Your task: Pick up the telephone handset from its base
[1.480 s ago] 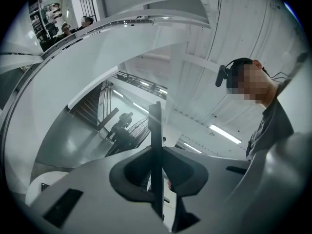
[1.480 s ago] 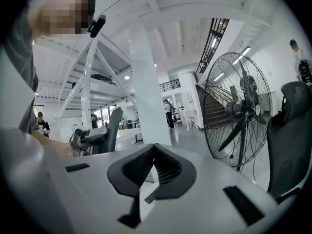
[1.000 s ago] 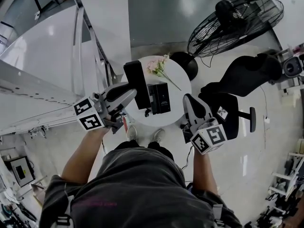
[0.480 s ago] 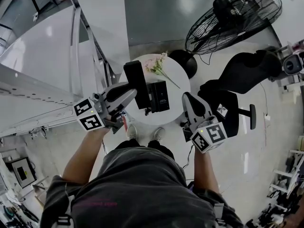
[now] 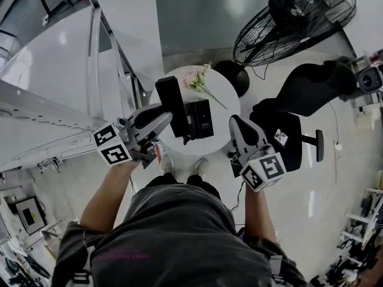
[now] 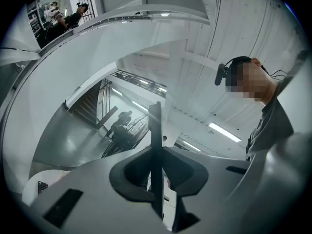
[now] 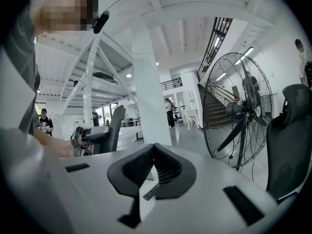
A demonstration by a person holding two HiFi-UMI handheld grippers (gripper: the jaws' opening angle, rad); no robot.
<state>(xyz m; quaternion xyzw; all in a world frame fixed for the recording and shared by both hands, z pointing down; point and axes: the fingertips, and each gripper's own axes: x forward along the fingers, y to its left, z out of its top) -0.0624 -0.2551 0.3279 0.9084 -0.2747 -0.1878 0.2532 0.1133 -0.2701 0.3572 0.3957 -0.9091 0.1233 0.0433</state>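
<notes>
The black telephone handset (image 5: 173, 105) hangs in the air above the round white table (image 5: 230, 103), with my left gripper (image 5: 169, 116) shut on its lower part. In the left gripper view the handset (image 6: 155, 123) stands edge-on as a thin dark slab between the jaws of the left gripper (image 6: 156, 152). The black telephone base (image 5: 201, 120) sits on the table just right of the handset. My right gripper (image 5: 234, 125) hovers over the table's right edge, shut and holding nothing. In the right gripper view, the pads of the right gripper (image 7: 154, 148) meet at the tip.
Pink flowers (image 5: 198, 80) lie at the table's far side. A large black floor fan (image 5: 292, 24) stands beyond, and a black office chair (image 5: 302, 97) is at the right. White stair rails (image 5: 99, 70) run along the left. The person's shoes (image 5: 182, 168) are under the table's near edge.
</notes>
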